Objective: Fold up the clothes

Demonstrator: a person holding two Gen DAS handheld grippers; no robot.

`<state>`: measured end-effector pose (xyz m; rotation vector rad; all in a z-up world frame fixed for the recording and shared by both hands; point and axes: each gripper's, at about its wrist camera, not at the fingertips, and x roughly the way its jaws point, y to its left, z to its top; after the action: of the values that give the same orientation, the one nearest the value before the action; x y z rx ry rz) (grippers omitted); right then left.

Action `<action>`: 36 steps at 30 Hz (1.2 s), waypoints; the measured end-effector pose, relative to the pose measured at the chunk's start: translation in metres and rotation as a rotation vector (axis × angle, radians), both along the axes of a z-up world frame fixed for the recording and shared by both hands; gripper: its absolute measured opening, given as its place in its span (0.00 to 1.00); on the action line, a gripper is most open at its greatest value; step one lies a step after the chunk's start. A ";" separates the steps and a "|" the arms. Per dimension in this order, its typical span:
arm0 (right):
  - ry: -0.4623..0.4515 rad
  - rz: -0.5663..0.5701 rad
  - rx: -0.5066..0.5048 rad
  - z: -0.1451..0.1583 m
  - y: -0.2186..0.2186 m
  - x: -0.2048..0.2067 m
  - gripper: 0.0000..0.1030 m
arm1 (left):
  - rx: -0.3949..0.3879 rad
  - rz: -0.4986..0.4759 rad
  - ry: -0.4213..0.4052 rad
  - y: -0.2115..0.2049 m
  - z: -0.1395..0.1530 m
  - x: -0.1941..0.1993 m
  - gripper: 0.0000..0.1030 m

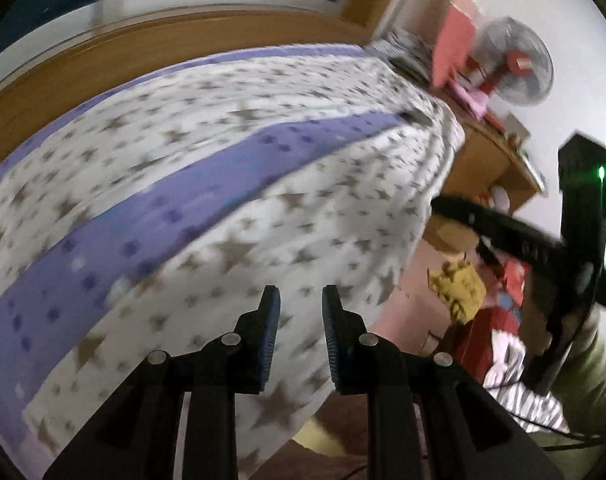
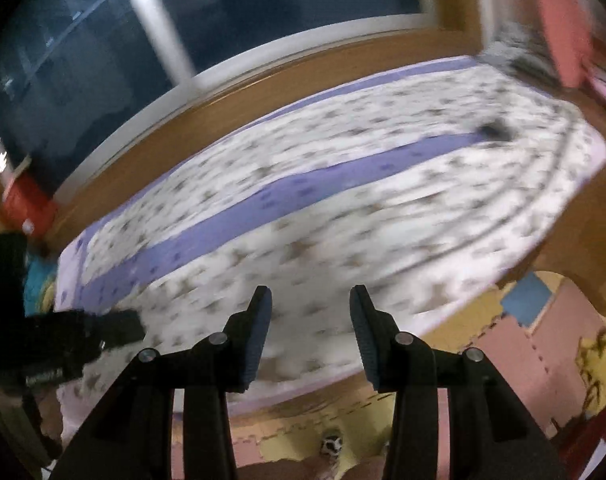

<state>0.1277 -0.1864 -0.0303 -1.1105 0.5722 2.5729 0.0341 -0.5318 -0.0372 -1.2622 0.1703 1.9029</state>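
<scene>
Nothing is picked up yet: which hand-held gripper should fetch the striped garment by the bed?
Probably right: the right hand-held gripper is open, empty, and looks nearer the striped garment.

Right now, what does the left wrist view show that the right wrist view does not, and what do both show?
Only the left wrist view: a fan against the wall, and striped cloth at lower right.
Only the right wrist view: a dark window and a blue floor tile.
Both: the star-patterned bedspread with a purple stripe, and an empty gripper in front, the left gripper and the right gripper.
</scene>
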 end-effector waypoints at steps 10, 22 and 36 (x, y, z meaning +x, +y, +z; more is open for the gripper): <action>-0.065 0.045 0.122 -0.009 0.098 -0.022 0.40 | 0.002 0.109 -0.025 0.105 -0.014 -0.008 0.20; -0.131 0.366 0.264 -0.034 0.148 -0.087 0.49 | -0.012 0.390 -0.089 0.157 -0.028 -0.001 0.20; -0.105 0.393 0.208 -0.042 0.151 -0.172 0.05 | 0.040 0.442 -0.092 0.163 -0.021 -0.037 0.20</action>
<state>-0.0444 -0.0356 -0.0720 -1.3859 0.0591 2.7900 -0.0031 -0.3685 -0.0582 -1.4445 -0.2117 2.1960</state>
